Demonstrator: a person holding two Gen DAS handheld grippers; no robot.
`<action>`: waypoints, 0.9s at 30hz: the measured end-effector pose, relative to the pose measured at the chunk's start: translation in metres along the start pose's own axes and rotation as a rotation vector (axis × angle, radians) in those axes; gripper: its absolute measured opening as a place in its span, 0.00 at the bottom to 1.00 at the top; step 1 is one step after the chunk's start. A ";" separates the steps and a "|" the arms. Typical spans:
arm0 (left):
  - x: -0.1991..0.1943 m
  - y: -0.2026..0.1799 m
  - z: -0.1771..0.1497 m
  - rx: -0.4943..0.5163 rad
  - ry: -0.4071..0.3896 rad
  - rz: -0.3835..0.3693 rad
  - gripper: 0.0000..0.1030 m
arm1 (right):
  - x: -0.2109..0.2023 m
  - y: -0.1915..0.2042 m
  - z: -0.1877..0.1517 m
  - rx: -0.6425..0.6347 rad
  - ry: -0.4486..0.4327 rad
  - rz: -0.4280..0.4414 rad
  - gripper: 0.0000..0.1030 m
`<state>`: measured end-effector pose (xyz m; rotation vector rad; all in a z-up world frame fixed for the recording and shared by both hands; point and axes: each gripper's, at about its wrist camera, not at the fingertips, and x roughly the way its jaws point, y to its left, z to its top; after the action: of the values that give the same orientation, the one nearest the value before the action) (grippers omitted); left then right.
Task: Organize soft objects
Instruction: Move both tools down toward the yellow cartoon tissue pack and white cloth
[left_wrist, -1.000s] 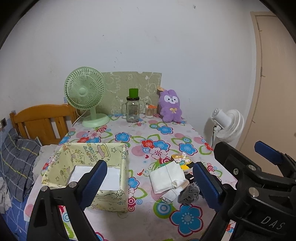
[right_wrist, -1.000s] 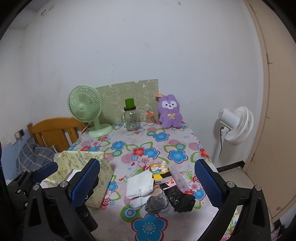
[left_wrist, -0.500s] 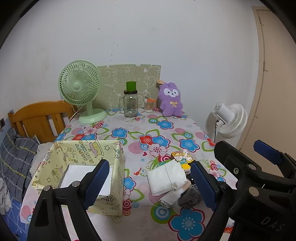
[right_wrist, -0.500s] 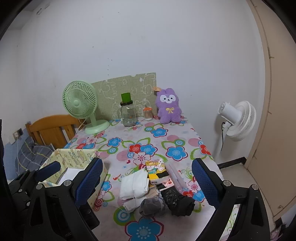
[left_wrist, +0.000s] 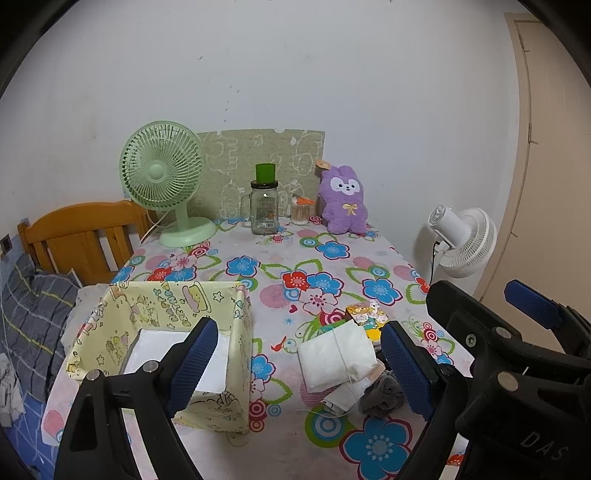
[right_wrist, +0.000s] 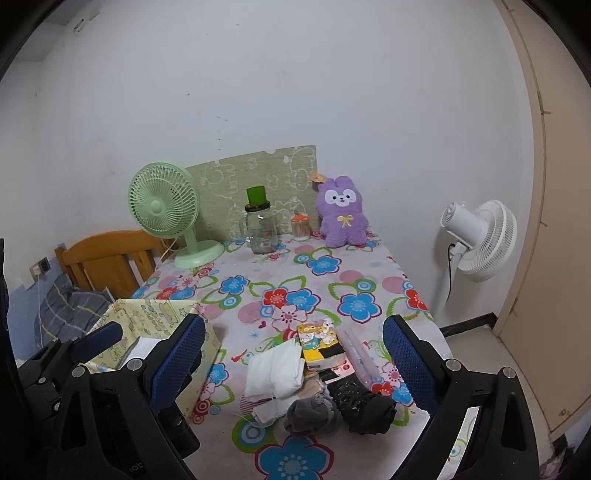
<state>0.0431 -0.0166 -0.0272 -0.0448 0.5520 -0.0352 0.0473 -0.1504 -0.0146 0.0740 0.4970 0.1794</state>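
At lower left the yellow fabric box (left_wrist: 162, 325) stands open-topped on the flowered table (left_wrist: 280, 258). The left gripper (left_wrist: 299, 358) hangs with jaws spread, empty. Lower centre lies the soft pile — white folded cloth (right_wrist: 275, 371), grey sock (right_wrist: 314, 410), black bundle (right_wrist: 365, 404) — between the right gripper's (right_wrist: 295, 358) released, empty jaws.

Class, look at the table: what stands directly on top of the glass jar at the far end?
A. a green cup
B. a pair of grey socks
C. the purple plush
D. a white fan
A: the green cup sits on the lid of the jar, between the green fan and the plush.
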 end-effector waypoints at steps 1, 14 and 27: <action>0.000 0.001 0.000 -0.002 0.002 0.000 0.91 | 0.000 0.000 0.000 0.000 0.000 0.000 0.95; 0.016 -0.005 -0.007 0.014 0.027 -0.007 0.98 | 0.012 -0.007 -0.005 0.003 0.017 0.004 0.96; 0.060 -0.032 -0.014 0.042 0.107 -0.043 0.98 | 0.052 -0.041 -0.019 0.038 0.086 -0.036 0.96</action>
<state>0.0857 -0.0518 -0.0689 -0.0135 0.6574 -0.0918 0.0894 -0.1806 -0.0600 0.0946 0.5870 0.1385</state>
